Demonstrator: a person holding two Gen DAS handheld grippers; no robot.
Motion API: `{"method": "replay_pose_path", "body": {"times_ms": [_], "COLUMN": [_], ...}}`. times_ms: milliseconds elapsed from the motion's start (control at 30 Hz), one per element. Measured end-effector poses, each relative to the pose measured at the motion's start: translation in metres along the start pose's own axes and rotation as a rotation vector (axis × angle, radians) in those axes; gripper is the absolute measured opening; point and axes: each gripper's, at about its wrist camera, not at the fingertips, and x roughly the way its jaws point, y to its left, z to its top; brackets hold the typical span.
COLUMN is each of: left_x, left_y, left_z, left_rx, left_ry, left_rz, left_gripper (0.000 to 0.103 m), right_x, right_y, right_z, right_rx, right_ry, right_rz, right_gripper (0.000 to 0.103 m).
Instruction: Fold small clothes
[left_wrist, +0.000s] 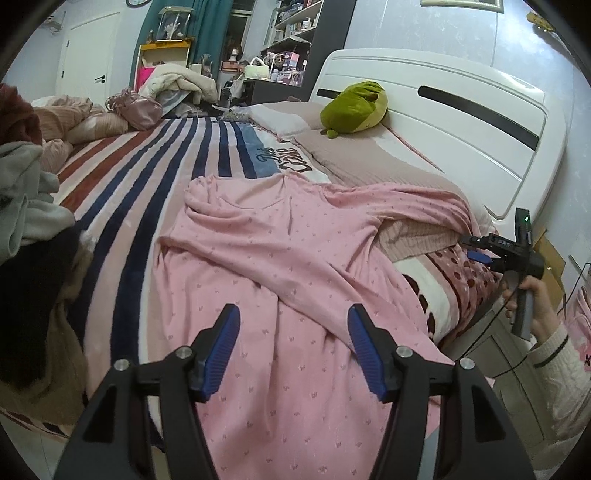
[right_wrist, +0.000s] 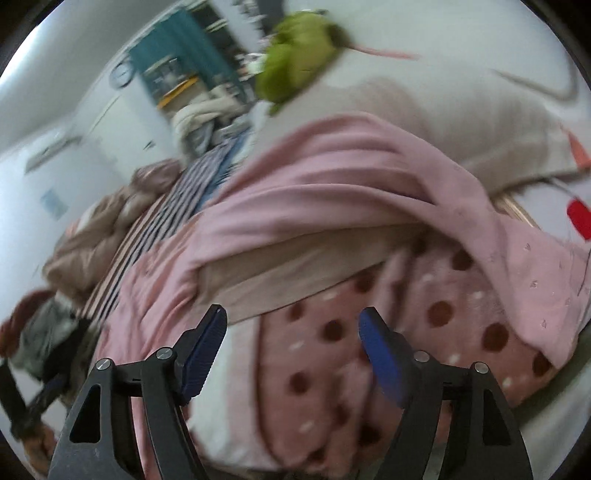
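Hovering over the lower part of a pink top, the left gripper has its blue-padded jaws parted with only open air between them; the cloth lies below and ahead of the pads, not pinched. Just ahead of the fingertips a long sleeve of the top is folded diagonally across the body of the garment, and the neckline sits farther ahead still. The top lies spread on a striped blanket whose dark and red bands run away to the left of the gripper. Left of the tool, close by, a heap of grey and dark clothes is piled at the bed's edge. Far ahead and to the right a green plush toy rests on a pillow against the white headboard.

Off to the right, beyond the bed's edge, a hand in a cream sleeve holds the right gripper. In its own blurred view its jaws stand wide and empty. Below and ahead of them is a pink spotted cover; the other sleeve of the pink top drapes over the bedding just beyond, apart from the pads.
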Motion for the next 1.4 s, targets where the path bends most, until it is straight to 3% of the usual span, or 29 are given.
{"method": "replay_pose_path", "body": {"times_ms": [67, 300, 367, 400, 467, 500, 533, 667, 767, 800, 833, 867, 900, 933, 1033, 1167, 1200, 1300, 1367, 1400], "left_x": [0.003, 0.011, 0.012, 0.013, 0.013, 0.013, 0.013, 0.013, 0.014, 0.013, 0.012, 0.01, 0.008, 0.006, 0.003, 0.002, 0.002, 0.003, 0.003, 0.003], "left_y": [-0.001, 0.0, 0.001, 0.001, 0.003, 0.003, 0.004, 0.012, 0.022, 0.023, 0.024, 0.024, 0.023, 0.02, 0.016, 0.017, 0.019, 0.024, 0.026, 0.026], "left_z": [0.002, 0.006, 0.006, 0.007, 0.007, 0.007, 0.007, 0.008, 0.01, 0.011, 0.011, 0.012, 0.013, 0.014, 0.019, 0.03, 0.033, 0.039, 0.042, 0.043], "left_rx": [0.005, 0.014, 0.01, 0.008, 0.004, 0.002, 0.0, -0.016, -0.051, -0.057, -0.062, -0.067, -0.065, -0.055, -0.032, -0.047, -0.055, -0.086, -0.103, -0.103], "left_ry": [0.005, 0.02, 0.019, 0.017, 0.013, 0.011, 0.007, -0.004, -0.009, -0.013, -0.021, -0.03, -0.034, -0.041, -0.057, -0.081, -0.087, -0.102, -0.109, -0.11], "left_rz": [0.005, 0.017, 0.018, 0.018, 0.018, 0.018, 0.019, 0.052, 0.098, 0.099, 0.091, 0.069, 0.057, 0.051, 0.064, 0.085, 0.095, 0.109, 0.098, 0.096], "left_gripper": [0.057, 0.057, 0.057, 0.057, 0.057, 0.057, 0.057, 0.057, 0.059, 0.063, 0.064, 0.066, 0.068, 0.068, 0.071, 0.072, 0.072, 0.072, 0.072, 0.072], "right_x": [0.005, 0.006, 0.005, 0.004, 0.002, 0.001, 0.0, -0.008, 0.002, 0.005, 0.015, 0.023, 0.027, 0.029, 0.028, 0.03, 0.031, 0.032, 0.024, 0.019], "right_y": [-0.011, -0.044, -0.041, -0.036, -0.021, -0.019, -0.011, 0.008, -0.005, -0.013, -0.017, -0.018, -0.018, -0.019, -0.022, -0.022, -0.021, -0.015, -0.016, -0.016], "right_z": [0.005, 0.037, 0.042, 0.042, 0.044, 0.046, 0.048, 0.057, 0.056, 0.05, 0.046, 0.041, 0.037, 0.036, 0.041, 0.055, 0.056, 0.054, 0.049, 0.047], "right_rx": [0.038, 0.181, 0.177, 0.156, 0.08, 0.056, 0.02, -0.049, 0.082, 0.129, 0.153, 0.151, 0.141, 0.139, 0.141, 0.126, 0.121, 0.088, 0.077, 0.06], "right_ry": [-0.054, -0.224, -0.27, -0.303, -0.349, -0.351, -0.362, -0.372, -0.27, -0.221, -0.175, -0.161, -0.167, -0.193, -0.273, -0.293, -0.297, -0.293, -0.313, -0.322], "right_rz": [-0.021, 0.119, 0.074, 0.029, -0.069, -0.09, -0.106, -0.093, -0.033, 0.015, 0.063, 0.079, 0.078, 0.059, 0.088, 0.083, 0.063, -0.093, -0.099, -0.107], "right_gripper": [0.072, 0.073, 0.073, 0.07, 0.036, 0.005, 0.0, 0.0, 0.0, 0.006, 0.031, 0.048, 0.079, 0.091, 0.091, 0.09, 0.086, 0.042, 0.029, 0.015]}}
